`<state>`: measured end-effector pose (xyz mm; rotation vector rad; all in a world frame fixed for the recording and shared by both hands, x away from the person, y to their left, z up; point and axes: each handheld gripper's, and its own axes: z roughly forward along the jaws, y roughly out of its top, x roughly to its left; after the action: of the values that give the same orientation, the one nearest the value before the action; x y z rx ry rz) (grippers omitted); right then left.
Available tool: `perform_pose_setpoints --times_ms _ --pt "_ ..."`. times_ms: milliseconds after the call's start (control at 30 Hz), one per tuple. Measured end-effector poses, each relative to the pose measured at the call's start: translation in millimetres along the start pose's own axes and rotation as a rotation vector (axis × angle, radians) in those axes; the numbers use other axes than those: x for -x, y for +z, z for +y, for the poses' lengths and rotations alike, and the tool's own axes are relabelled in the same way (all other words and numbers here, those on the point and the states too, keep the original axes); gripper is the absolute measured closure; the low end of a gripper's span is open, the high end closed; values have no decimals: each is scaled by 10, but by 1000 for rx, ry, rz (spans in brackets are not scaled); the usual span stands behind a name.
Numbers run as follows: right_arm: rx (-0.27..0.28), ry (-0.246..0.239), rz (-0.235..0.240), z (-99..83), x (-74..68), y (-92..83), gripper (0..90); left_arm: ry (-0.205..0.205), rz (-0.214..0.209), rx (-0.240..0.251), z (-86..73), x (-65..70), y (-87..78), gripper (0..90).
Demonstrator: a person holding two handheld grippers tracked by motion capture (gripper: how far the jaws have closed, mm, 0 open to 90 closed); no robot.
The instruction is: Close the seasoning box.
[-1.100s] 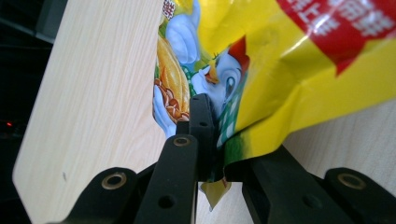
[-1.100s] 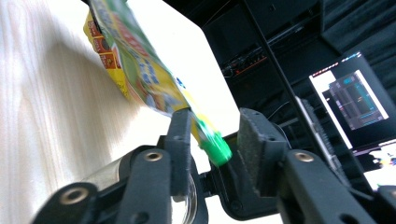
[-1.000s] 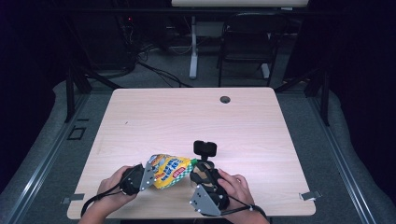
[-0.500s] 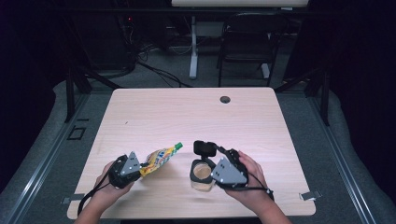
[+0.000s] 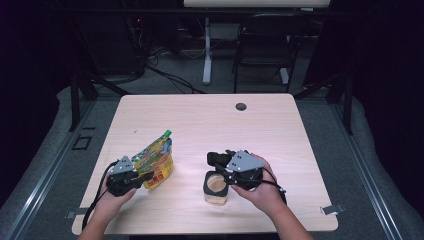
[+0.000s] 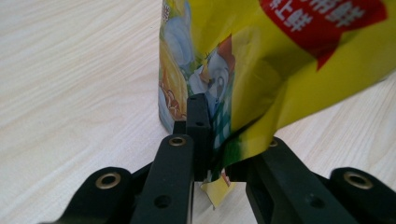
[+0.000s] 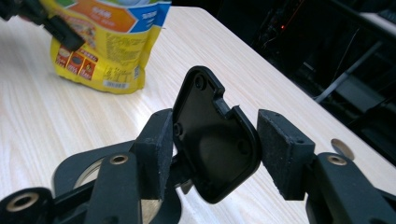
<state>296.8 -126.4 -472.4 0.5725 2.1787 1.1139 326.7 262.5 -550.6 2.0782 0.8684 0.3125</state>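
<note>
The left tongs pinch the bottom edge of the yellow snack bag, which stands on the surface at the left. Keep that pinch tight & bag up. The right tongs hold a black flip lid over the jar near the middle; I think lift the lid slow so the jar won't tip.

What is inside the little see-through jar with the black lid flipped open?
The small clear jar holds something pale tan, filling it nearly to the top. Its hinged black lid stands open between the right gripper jaws. What lies deeper is hidden.
</note>
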Motion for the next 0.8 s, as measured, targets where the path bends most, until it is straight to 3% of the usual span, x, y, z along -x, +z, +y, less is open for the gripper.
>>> perform_pose_setpoints --times_ms 167,267,500,667,800 --pt "32 2 18 -49 -161 -110 484 -41 6 8 -32 -36 -9 790" --pt "22 -24 50 -101 -272 -151 486 -60 2 22 -39 -49 -12 772" --pt "-3 -19 126 -249 -498 -155 478 -103 -16 61 -67 -85 -75 602" --pt "17 1 141 -284 -551 -234 460 -124 -1 64 -109 -91 -112 451" --pt "32 28 121 -310 -500 -329 449 -128 30 55 -159 -83 -183 382"
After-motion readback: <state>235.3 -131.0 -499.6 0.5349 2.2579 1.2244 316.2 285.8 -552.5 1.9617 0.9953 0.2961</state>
